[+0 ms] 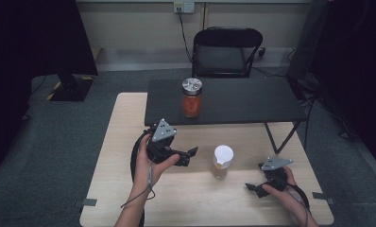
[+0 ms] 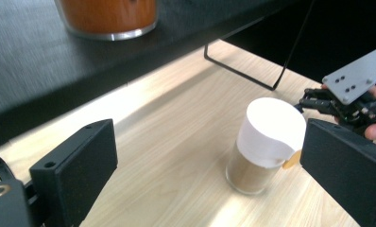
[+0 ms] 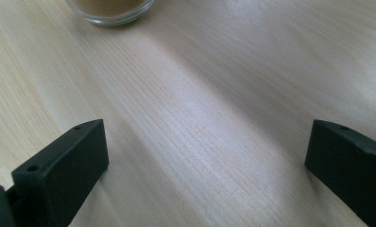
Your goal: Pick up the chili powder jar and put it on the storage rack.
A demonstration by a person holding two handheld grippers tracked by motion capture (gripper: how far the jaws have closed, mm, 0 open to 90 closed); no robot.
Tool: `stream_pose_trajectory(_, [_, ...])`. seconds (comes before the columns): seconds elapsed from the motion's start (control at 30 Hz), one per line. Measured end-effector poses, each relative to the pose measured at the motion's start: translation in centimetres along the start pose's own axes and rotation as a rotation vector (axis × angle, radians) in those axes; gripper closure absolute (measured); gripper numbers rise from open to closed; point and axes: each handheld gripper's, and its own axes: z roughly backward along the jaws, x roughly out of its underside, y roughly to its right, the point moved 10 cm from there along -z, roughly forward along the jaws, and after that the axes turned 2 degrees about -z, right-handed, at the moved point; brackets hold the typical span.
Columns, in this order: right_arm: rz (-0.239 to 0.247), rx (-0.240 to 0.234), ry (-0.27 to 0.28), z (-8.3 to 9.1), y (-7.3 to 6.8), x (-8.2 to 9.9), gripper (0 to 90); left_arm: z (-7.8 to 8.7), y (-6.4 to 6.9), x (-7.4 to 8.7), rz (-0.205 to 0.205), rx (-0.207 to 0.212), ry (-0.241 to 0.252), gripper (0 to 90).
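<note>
1. Your left gripper [image 1: 192, 152] hovers over the wooden table [image 1: 120, 142], its jaws spread wide with nothing between them, aimed toward the white-lidded jar [image 1: 222, 161].
2. That jar stands upright on the wood near the middle, between your two hands; in the left gripper view it [image 2: 266, 144] sits just ahead of the right-hand jaw, apart from it.
3. Its contents look like a tan powder, though the glass is too blurred to be sure.
4. Your right gripper [image 1: 253, 187] rests low by the table's near right edge, jaws apart and empty, with the jar's base [image 3: 110, 10] well ahead.
5. A red-filled jar [image 1: 192, 98] with a metal lid stands on the black shelf [image 1: 252, 99] behind.
</note>
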Motion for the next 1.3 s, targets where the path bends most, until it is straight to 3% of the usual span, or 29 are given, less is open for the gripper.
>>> stream_pose_trajectory(0.57, [0.000, 0.000, 0.000, 0.0, 0.0, 0.0, 0.0, -1.2, 0.0, 4.0, 0.050, -0.003, -0.038, 4.2])
stream_pose_trajectory(1.3, [0.000, 0.000, 0.000, 0.0, 0.0, 0.0, 0.0, -2.4, 0.3, 7.6, 0.066, 0.000, -0.081, 3.9])
